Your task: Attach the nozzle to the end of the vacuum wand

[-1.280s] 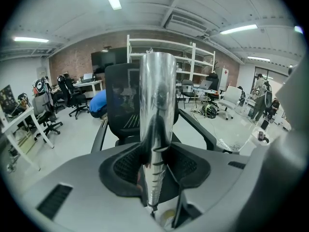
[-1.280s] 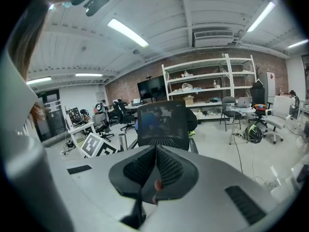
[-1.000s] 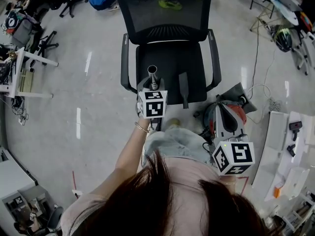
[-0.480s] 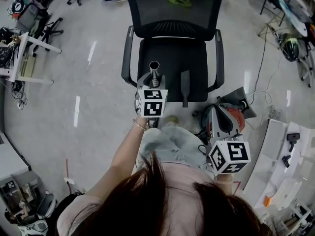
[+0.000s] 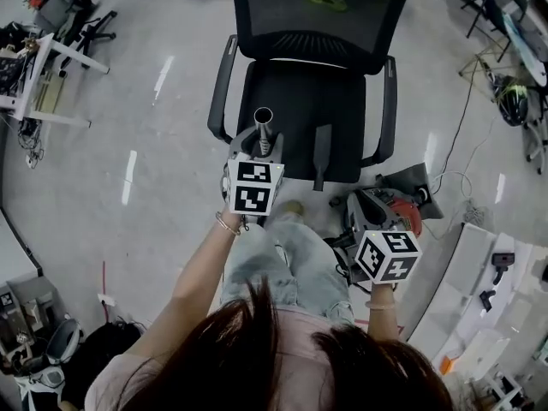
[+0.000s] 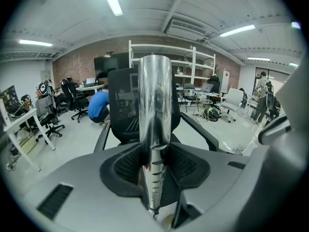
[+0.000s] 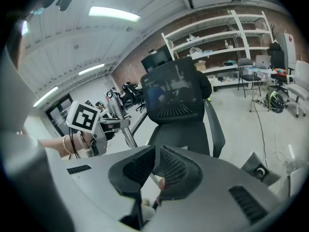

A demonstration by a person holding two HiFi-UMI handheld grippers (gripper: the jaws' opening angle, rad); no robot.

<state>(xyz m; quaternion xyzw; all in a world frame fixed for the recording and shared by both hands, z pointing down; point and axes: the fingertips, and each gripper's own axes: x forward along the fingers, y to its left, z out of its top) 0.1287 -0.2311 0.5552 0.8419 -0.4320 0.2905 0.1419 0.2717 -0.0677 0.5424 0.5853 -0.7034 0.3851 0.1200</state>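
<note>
Chrome wand (image 6: pixel 154 129) sits clamped in the left tongs (image 5: pixel 259 148), the pads pressed on the tube's sides. Its open end tilts up and away over the chair seat (image 5: pixel 351 110). The black nozzle (image 5: pixel 321 154) lies flat on that seat, just right of the wand's mouth and not touching it. Its long axis runs from the seat's back to its front edge, roughly parallel to the tube.

The right tongs (image 7: pixel 155 164) are closed tight with nothing in them, low beside the vacuum body (image 5: pixel 385 205) on the floor. From them the nozzle lies ahead, higher and to the left. The left hand is nearer but taken, so I judge the pick falls to the right one. It must open, come in across the nozzle's narrow width, then line the nozzle up along the tube's axis at the mouth.
</note>
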